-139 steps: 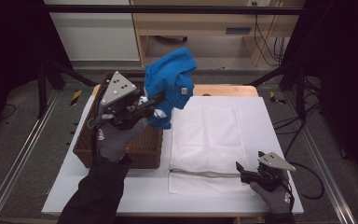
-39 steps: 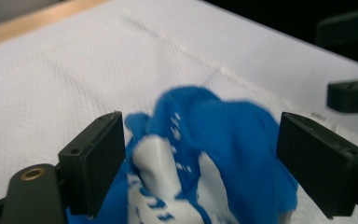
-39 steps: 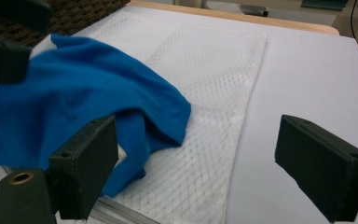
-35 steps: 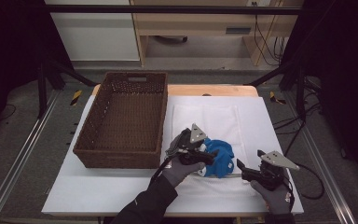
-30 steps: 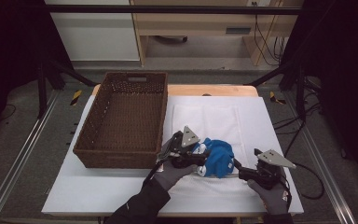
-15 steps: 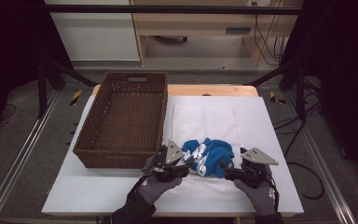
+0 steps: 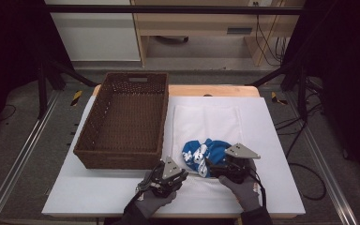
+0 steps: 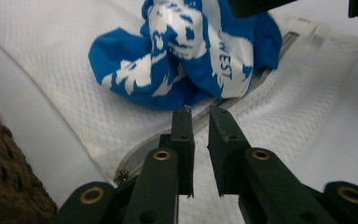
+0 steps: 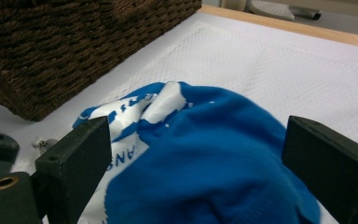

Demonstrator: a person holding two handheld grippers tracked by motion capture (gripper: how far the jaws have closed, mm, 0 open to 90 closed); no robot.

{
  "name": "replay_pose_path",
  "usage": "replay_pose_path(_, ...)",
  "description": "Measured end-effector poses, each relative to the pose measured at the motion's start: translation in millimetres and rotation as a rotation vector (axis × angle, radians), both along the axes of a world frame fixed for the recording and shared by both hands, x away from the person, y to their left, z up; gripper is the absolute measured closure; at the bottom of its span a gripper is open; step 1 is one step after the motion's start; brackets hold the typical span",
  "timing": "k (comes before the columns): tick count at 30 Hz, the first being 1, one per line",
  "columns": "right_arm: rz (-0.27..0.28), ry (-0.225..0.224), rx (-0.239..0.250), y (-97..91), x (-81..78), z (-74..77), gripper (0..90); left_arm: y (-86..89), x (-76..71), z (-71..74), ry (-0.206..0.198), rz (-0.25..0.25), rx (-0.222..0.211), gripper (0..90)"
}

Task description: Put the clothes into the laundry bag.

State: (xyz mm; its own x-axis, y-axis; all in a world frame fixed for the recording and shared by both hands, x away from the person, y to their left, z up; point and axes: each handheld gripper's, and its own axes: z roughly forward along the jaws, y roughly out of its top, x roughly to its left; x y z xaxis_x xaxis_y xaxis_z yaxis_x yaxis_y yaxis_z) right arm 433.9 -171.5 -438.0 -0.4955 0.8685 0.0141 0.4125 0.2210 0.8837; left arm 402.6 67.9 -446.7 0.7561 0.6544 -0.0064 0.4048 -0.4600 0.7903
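While I hold both tools low at the bottom of the high view, the white counter [image 7: 98, 197] takes up most of the middle of the frame, with a strip of wood showing along its far edge. On its left half sits the brown wicker basket [image 7: 122, 119], standing open with a handle slot in its far wall. Right of the basket, toward the center, lies a white mesh bag [image 7: 206, 122], flat on the counter, its zipper edge running along the near side.

On the near end of that bag rests the blue garment [image 7: 201, 152], crumpled into a heap with white print showing on its folds; in the left gripper view it fills the upper center of the frame.

My right gripper [image 7: 215, 166] sits at lower right of center in the high view. In the right gripper view its 2 fingers [image 9: 74, 154] stand wide apart, 1 on each side of the blue heap, and I cannot tell whether they press on the cloth.

My left gripper [image 7: 180, 174] sits at lower center, just near of the garment. In the left gripper view its fingers [image 8: 182, 135] have just been closing and stand almost together with a narrow gap, tips at the bag's zipper edge [image 8: 242, 95]; whether they pinch it I cannot tell.
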Motion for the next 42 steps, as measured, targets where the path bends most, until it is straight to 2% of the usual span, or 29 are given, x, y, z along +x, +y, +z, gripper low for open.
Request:
replay_pose_path(2, 0.004, 0.004, 0.000, 3.1, 1.0, -1.2, 8.2, -1.4, -0.9, -2.9, 0.011, -0.006, 0.000, 82.5)
replay_pose_path(7, 0.019, 0.033, -0.023, 18.1, 7.7, -9.9, 6.8, -9.3, -6.1, -15.3, 0.006, 0.000, 0.028, 89.8)
replay_pose_path(14, 0.022, 0.070, -0.048, 27.8, 16.9, -23.7, 7.2, -14.8, -6.1, -29.3, 0.013, 0.004, 0.052, 90.0)
replay_pose_path(15, 0.027, 0.081, -0.066, 29.3, 21.1, -29.4, 8.4, -14.6, -4.9, -32.1, 0.019, 0.002, 0.054, 90.0)
replay_pose_path(17, 0.024, 0.093, -0.058, 30.4, 21.9, -31.5, 9.2, -14.6, -4.4, -33.8, 0.023, 0.004, 0.059, 90.0)
replay_pose_path(18, 0.031, 0.095, -0.066, 30.6, 23.8, -34.9, 9.8, -14.8, -4.0, -35.6, 0.025, 0.002, 0.064, 90.0)
replay_pose_path(19, 0.034, 0.118, -0.082, 33.6, 26.0, -40.6, 11.1, -14.9, -4.4, -37.9, 0.022, 0.003, 0.057, 90.0)
replay_pose_path(20, 0.040, 0.115, -0.101, 34.4, 27.1, -42.8, 12.2, -15.3, -4.5, -37.5, 0.021, 0.002, 0.062, 90.0)
replay_pose_path(23, 0.037, 0.117, -0.113, 36.6, 28.0, -45.4, 16.0, -15.3, -3.9, -37.5, 0.024, 0.003, 0.060, 90.0)
replay_pose_path(24, 0.028, 0.114, -0.136, 36.7, 29.2, -47.4, 22.8, -15.1, -3.8, -37.7, 0.025, 0.005, 0.059, 90.0)
replay_pose_path(25, 0.028, 0.114, -0.136, 36.7, 29.2, -47.4, 22.8, -15.1, -3.8, -37.9, 0.025, 0.004, 0.056, 90.0)
replay_pose_path(26, 0.012, 0.109, -0.157, 37.3, 28.7, -47.4, 32.7, -15.3, -4.4, -38.1, 0.022, 0.006, 0.059, 90.0)
replay_pose_path(27, 0.012, 0.109, -0.157, 37.3, 28.7, -47.4, 32.7, -15.3, -4.4, -38.1, 0.022, 0.006, 0.059, 90.0)
replay_pose_path(28, 0.001, 0.100, -0.171, 36.4, 28.5, -46.5, 43.8, -15.3, -4.4, -38.2, 0.020, 0.005, 0.061, 90.0)
replay_pose_path(29, 0.001, 0.100, -0.171, 36.4, 28.5, -46.5, 43.8, -15.3, -4.4, -38.2, 0.020, 0.005, 0.061, 90.0)
replay_pose_path(30, -0.014, 0.108, -0.158, 33.3, 28.9, -44.8, 53.5, -15.0, -4.0, -38.5, 0.022, 0.004, 0.057, 90.0)
replay_pose_path(33, -0.019, 0.124, -0.121, 27.6, 30.6, -41.6, 63.5, -14.8, -4.3, -38.9, 0.018, 0.003, 0.056, 90.0)
replay_pose_path(37, -0.028, 0.113, -0.085, 18.3, 31.0, -34.5, 68.0, -15.1, -4.9, -39.1, 0.011, 0.003, 0.062, 90.0)
replay_pose_path(38, -0.044, 0.084, -0.068, 10.4, 28.9, -26.4, 68.9, -15.1, -5.0, -39.2, 0.010, 0.004, 0.060, 90.0)
replay_pose_path(42, -0.089, 0.013, -0.018, -13.0, 23.2, -5.2, 69.2, -15.2, -5.1, -39.2, 0.009, 0.003, 0.061, 90.0)
